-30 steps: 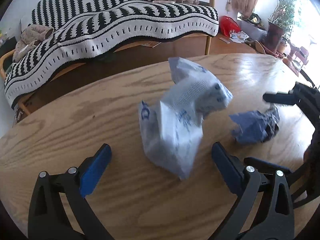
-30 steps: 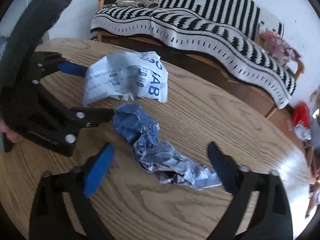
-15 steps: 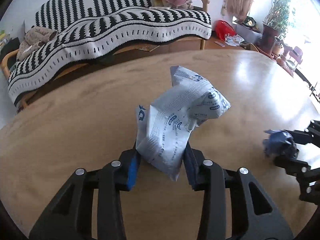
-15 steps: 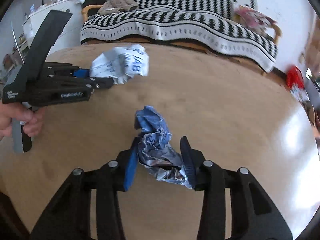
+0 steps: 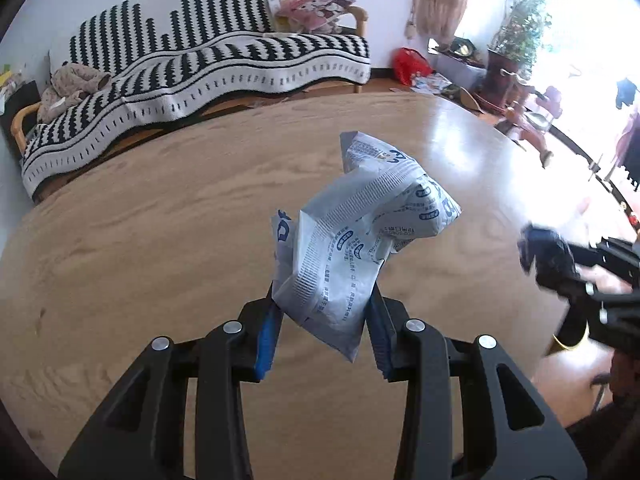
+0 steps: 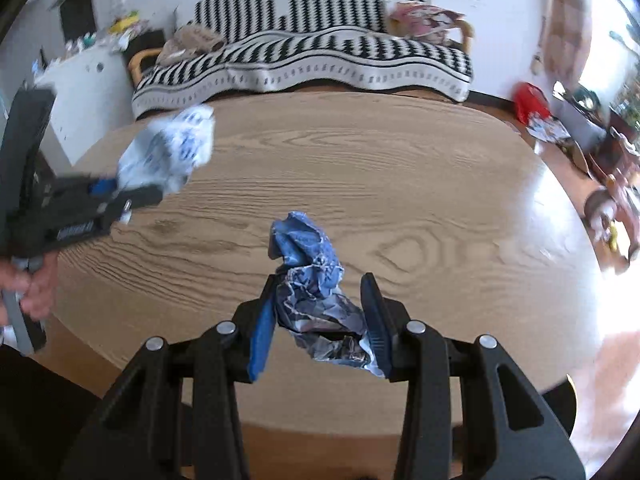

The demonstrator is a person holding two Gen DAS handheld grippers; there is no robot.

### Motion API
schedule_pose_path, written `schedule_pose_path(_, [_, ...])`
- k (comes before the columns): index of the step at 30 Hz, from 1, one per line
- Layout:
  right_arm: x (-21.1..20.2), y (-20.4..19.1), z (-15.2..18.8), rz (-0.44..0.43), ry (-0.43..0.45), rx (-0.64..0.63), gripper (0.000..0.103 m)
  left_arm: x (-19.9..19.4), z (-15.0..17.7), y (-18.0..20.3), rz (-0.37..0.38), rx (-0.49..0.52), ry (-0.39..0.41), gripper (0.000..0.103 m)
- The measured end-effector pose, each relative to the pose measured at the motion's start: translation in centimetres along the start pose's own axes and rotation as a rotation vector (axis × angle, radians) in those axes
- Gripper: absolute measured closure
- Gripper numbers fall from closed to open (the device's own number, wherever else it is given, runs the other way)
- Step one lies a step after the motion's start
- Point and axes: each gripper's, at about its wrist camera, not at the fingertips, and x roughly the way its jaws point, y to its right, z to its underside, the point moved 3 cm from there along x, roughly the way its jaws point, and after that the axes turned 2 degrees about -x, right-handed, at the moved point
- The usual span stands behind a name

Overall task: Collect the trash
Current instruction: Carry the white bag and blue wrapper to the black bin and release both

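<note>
- While I look along my left gripper, its two blue-padded fingers are drawn in to a narrow gap and press on both sides of a crumpled white wrapper with blue print.
- The wrapper stands up out of that grip, lifted clear of the wooden table, its lower corner hanging down between the fingers.
- My right gripper is equally narrow, and its pads clamp a crushed blue wrapper with a torn pale end trailing by the right pad.
- The blue wrapper is also held above the tabletop, not resting on it.
- From the right camera, my left gripper appears blurred at the left edge, held by a hand, with the white wrapper sticking out over the table's left rim.
- From the left camera, the right gripper sits blurred at the far right, well apart from the white wrapper.
- The tabletop is rounded; its near edge curves below the right gripper, with bare floor showing under it.
- Beyond the far edge stands a bench draped in a black-and-white striped blanket.
- To the right, past the table, lie a red bag, scattered papers and potted plants by a bright window.
- The wood between the two grippers shows only grain.
</note>
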Motion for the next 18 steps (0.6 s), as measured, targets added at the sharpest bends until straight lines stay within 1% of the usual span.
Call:
schedule_pose_path(2, [-1.0, 0.8, 0.4, 0.013, 0.012, 0.021, 0.062, -0.5, 0.7, 0.8, -0.004, 0.006, 0.001, 0.065])
schedule_pose_path(5, [-2.2, 2.1, 0.7, 0.024, 0.033, 0.053, 0.062, -0.5, 0.8, 1.6, 0.008, -0.018, -0.009, 0.065])
schedule_pose_path(9, [-3.6, 4.5, 1.3, 0.052, 0.048, 0.095, 0.062, -0.2, 0.3, 4.5, 0.016, 0.022, 0.0, 0.065])
schedule_pose_path(13, [-5.3, 8.2, 2.5, 0.104, 0.053, 0.152, 0.061, 0.5, -0.4, 9.9, 0.059, 0.095, 0.016, 0.065])
schedule_pose_path(17, [-8.3, 14.2, 4.8, 0.178, 0.071, 0.269, 0.061, 1.2, -0.5, 16.0, 0.127, 0.174, 0.016, 0.065])
schedule_pose_path(18, [-9.1, 15.9, 5.6, 0.197, 0.073, 0.306, 0.061, 1.5, -0.4, 18.2, 0.154, 0.196, 0.013, 0.065])
